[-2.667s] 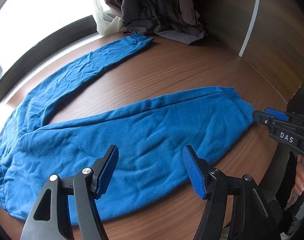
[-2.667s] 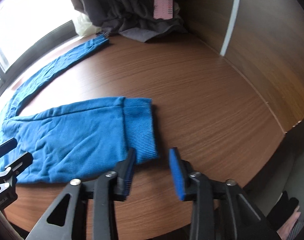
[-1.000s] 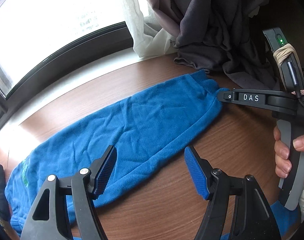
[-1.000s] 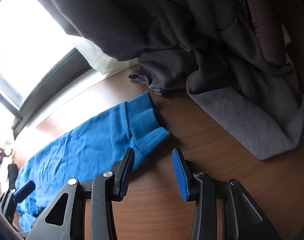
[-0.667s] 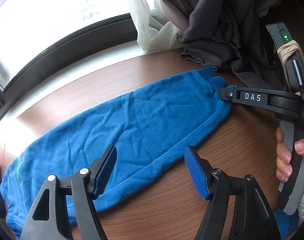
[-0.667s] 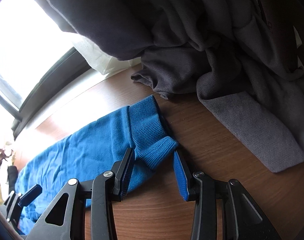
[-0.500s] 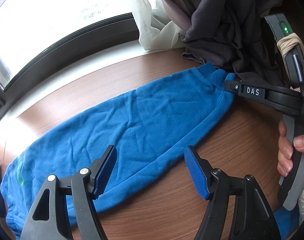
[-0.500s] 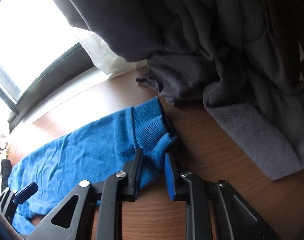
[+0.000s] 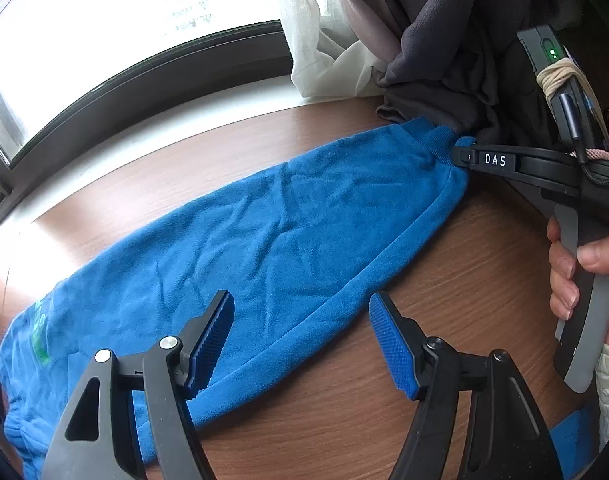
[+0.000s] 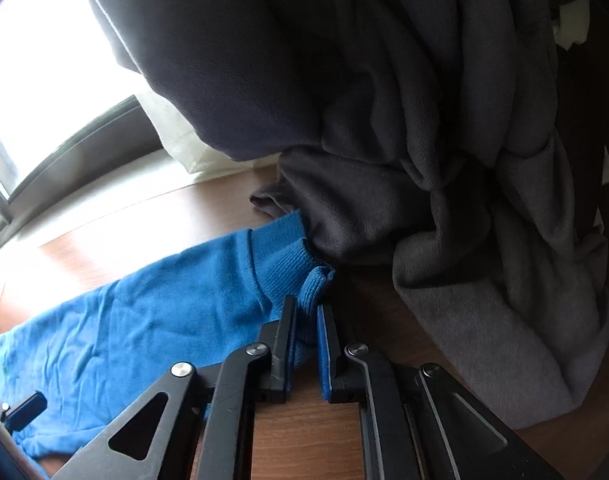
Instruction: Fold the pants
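Observation:
Blue fleece pants lie on a brown wooden table (image 9: 476, 280). One leg (image 9: 304, 240) stretches from the lower left towards the far right, with its ribbed cuff (image 10: 280, 264) against a pile of dark cloth. My right gripper (image 10: 305, 306) pinches the cuff's corner between its blue pads; the jaws are easing open slightly, cloth still pressed between them. In the left wrist view it (image 9: 462, 156) comes in from the right, held by a person's hand (image 9: 572, 264). My left gripper (image 9: 302, 300) hovers open over the leg's near edge, holding nothing.
A heap of dark grey garments (image 10: 424, 160) sits right behind the cuff. A white curtain (image 9: 332, 40) hangs beside it, and a window sill and frame (image 9: 144, 80) run along the far edge. A bit of blue cloth (image 9: 572, 432) shows at the lower right.
The right gripper slid forward around the cuff's corner and shut on it, then pushed the cuff up against the grey pile. The left gripper stayed open and hardly moved.

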`<state>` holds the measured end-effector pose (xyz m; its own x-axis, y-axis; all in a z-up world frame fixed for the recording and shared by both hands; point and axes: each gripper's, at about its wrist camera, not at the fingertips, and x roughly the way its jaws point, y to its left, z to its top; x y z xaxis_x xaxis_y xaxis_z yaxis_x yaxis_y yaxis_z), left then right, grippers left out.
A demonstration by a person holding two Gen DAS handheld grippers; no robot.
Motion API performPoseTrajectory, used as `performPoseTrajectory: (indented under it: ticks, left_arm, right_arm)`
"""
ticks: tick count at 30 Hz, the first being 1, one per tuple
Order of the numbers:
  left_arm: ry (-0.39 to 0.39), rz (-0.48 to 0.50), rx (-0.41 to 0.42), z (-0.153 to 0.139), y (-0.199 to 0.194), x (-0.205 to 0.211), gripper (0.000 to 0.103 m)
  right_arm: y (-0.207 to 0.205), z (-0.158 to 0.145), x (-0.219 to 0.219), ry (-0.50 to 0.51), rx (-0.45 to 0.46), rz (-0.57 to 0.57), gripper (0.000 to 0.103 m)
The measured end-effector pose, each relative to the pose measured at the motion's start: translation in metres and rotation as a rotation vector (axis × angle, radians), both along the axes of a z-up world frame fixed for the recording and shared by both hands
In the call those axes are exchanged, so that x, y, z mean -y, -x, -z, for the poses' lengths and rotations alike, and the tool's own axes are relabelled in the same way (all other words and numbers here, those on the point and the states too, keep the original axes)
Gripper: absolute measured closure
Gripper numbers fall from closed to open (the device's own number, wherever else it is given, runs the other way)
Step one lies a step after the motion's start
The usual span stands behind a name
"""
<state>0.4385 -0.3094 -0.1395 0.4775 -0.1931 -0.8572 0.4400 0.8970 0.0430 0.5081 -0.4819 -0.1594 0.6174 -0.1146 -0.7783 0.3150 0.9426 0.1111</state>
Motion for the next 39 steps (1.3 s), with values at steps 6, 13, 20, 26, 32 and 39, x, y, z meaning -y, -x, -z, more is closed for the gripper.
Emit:
performPoseTrajectory:
  ticks: [6,13,20,26,32,39]
  left_arm:
    - [0.064,-0.003,0.009,-0.016,0.013,-0.012,0.033]
    - [0.151,-0.010,0.045,-0.050,0.042,-0.031,0.033]
    - [0.196,-0.093,0.106,-0.078,0.074,-0.068,0.019]
    - [0.146,-0.190,0.178,-0.095,0.102,-0.111,0.011]
    - [0.114,-0.216,0.167,-0.101,0.122,-0.157,0.011]
    - [0.116,-0.233,0.174,-0.106,0.145,-0.211,0.011]
  right_arm:
    - [0.024,-0.014,-0.006,0.007,0.014,0.022,0.069]
    - [0.077,-0.042,-0.040,0.030,0.042,-0.036,0.069]
    - [0.130,-0.069,-0.074,0.005,0.079,-0.077,0.069]
    - [0.181,-0.091,-0.109,0.029,0.098,-0.115,0.069]
    - [0.218,-0.113,-0.155,0.031,0.123,-0.145,0.063]
    - [0.247,-0.122,-0.216,0.051,0.127,-0.176,0.063]
